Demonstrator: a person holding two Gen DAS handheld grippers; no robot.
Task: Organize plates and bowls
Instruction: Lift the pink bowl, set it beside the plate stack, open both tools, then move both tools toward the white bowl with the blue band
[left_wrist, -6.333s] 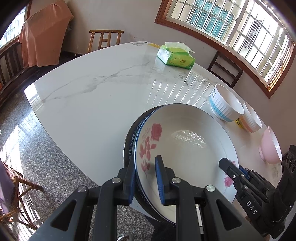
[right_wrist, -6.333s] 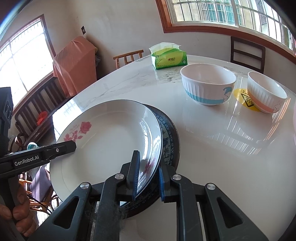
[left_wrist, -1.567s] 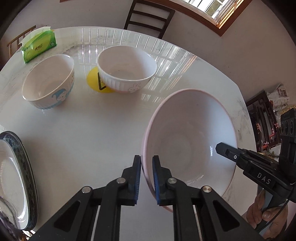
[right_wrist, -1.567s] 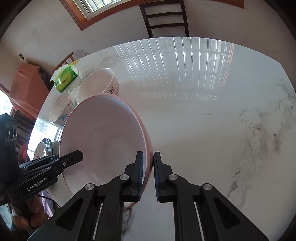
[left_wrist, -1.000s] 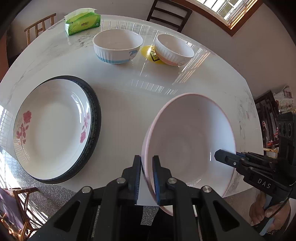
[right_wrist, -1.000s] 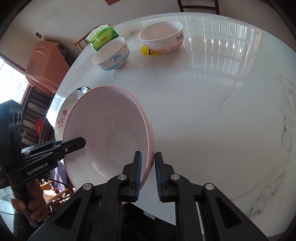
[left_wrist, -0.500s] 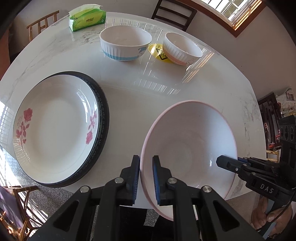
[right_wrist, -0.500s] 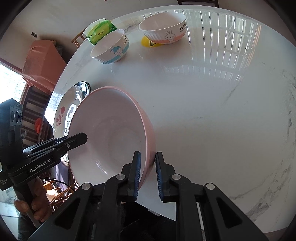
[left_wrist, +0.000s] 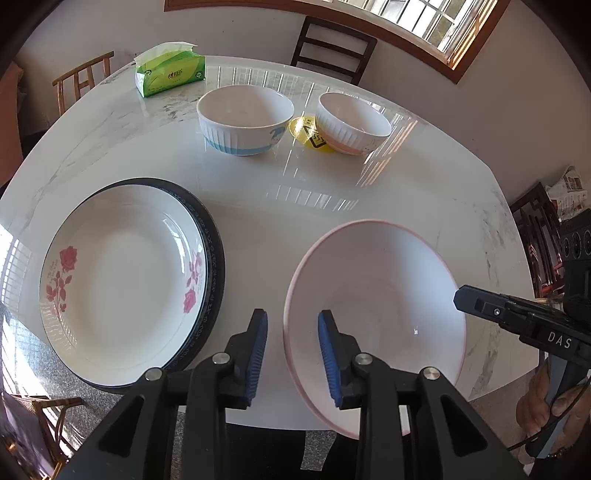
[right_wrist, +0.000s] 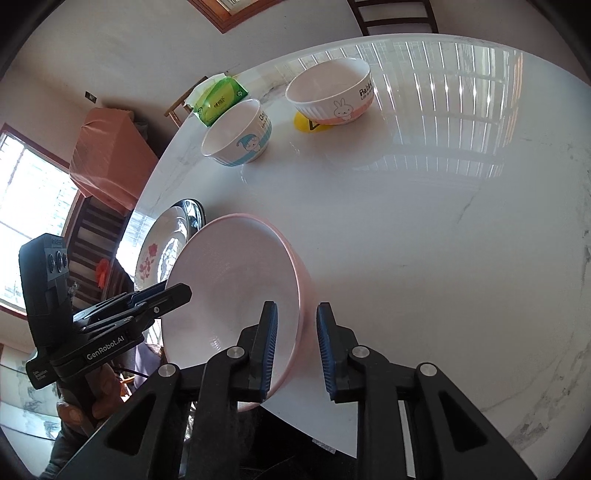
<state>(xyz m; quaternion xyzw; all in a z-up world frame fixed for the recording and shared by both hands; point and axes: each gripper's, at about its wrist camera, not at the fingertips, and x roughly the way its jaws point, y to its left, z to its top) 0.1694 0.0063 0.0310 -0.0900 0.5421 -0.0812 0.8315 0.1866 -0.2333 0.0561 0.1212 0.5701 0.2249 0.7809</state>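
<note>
We see the left gripper (left_wrist: 291, 347) with its jaws a little apart, the near rim of the pink bowl (left_wrist: 376, 317) standing between the blue pads but with a gap on either side; those jaws have just been opening. The right gripper (right_wrist: 293, 345) straddles the opposite rim of the same pink bowl (right_wrist: 236, 291) in like fashion, its jaws parted slightly and clear of the wall, and they too have just been opening. Neither pair presses on the bowl, which sits at the near edge of the white marble table (left_wrist: 332, 206), partly overhanging it as seen from the left wrist.

Just to the left of the bowl we find a white plate with red roses (left_wrist: 122, 280) lying on a dark-rimmed plate (left_wrist: 216, 258), the pair also close to the table's near edge. Farther back stand two smaller ribbed bowls side by side: a blue-banded bowl (left_wrist: 243, 118) and an orange-banded bowl (left_wrist: 352, 122), with a yellow sticker (left_wrist: 306, 129) on the table between them. In the right wrist view the orange-banded bowl (right_wrist: 330, 94) shows a rabbit drawing and the blue-banded bowl (right_wrist: 238, 133) a small cartoon figure.

Beyond them, near the far left edge, lies a green tissue pack (left_wrist: 170, 72). A dark wooden chair (left_wrist: 332, 48) stands behind the table under the window, and a person's hand (left_wrist: 550, 410) holds the right gripper's handle at lower right.
</note>
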